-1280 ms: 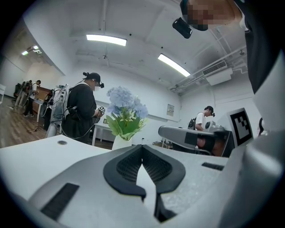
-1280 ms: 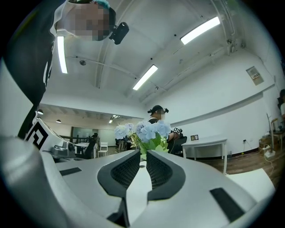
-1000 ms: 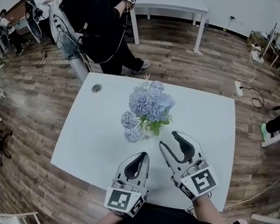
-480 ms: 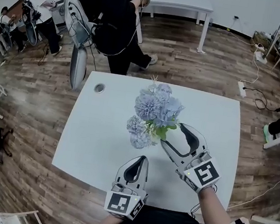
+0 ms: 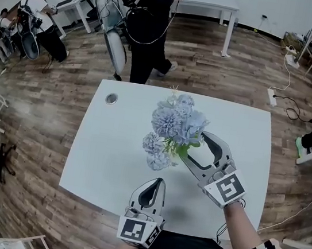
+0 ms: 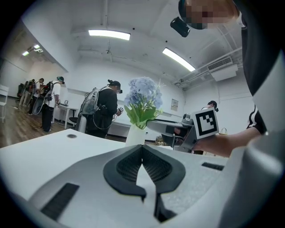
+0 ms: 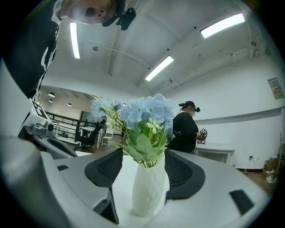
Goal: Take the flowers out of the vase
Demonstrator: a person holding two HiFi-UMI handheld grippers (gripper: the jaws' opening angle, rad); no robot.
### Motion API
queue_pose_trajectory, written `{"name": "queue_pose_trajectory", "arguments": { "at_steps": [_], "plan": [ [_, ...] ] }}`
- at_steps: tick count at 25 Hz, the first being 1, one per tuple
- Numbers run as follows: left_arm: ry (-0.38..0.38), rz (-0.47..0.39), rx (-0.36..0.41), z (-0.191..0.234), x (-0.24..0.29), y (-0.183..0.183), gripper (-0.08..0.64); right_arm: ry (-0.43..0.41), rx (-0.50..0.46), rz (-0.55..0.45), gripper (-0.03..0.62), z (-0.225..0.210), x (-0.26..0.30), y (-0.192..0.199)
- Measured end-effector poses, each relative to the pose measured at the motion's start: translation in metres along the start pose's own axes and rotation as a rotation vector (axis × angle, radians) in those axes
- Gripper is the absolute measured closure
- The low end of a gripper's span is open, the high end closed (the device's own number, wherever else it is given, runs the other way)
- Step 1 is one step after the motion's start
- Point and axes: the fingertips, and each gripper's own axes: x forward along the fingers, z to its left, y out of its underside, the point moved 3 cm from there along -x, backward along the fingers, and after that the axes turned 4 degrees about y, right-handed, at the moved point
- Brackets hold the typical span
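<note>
**Head view.** A white surface point(image 5: 104, 160) is carrying a bunch of pale blue flowers point(image 5: 176, 124) near its middle. From this angle the blooms are hiding the vase beneath them. The right tool point(image 5: 193, 147) is lying about level just beside the bunch, with its jaws standing wide apart and reaching in under the blooms. The left tool point(image 5: 158, 180) is pointing toward the flowers from the near edge of the surface, well short of them. A person in dark clothing point(image 5: 149, 15) is standing beyond the far edge.

**Left gripper view.** The left tool's jaws are meeting tip to tip, with nothing between them. The white vase point(image 6: 136, 135) is standing upright further along the surface, and the flowers are sitting in it. The right tool is coming in from the right, close to the vase.

**Right gripper view.** The right tool's jaws have just been opening and are now standing wide. The vase is standing upright between them, with the flowers rising from its mouth. Neither jaw is pressing on it.
</note>
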Motion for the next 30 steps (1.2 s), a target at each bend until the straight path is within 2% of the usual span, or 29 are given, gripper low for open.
{"name": "queue_pose_trajectory", "arguments": {
  "at_steps": [13,18,28,30],
  "plan": [
    [-0.020,0.025,-0.017,0.004,-0.009,0.013,0.555,-0.011,-0.051,-0.053,0.311,0.003,0.009,-0.001],
    [-0.024,0.025,-0.021,0.003,-0.011,0.015,0.555,0.023,-0.033,-0.073,0.311,0.000,0.010,-0.003],
    [-0.035,0.026,-0.032,0.006,-0.015,0.019,0.555,0.051,-0.042,-0.046,0.314,-0.001,0.016,0.004],
    [-0.036,0.025,-0.032,0.007,-0.016,0.019,0.555,0.066,-0.048,-0.047,0.341,-0.001,0.017,0.004]
  ]
}}
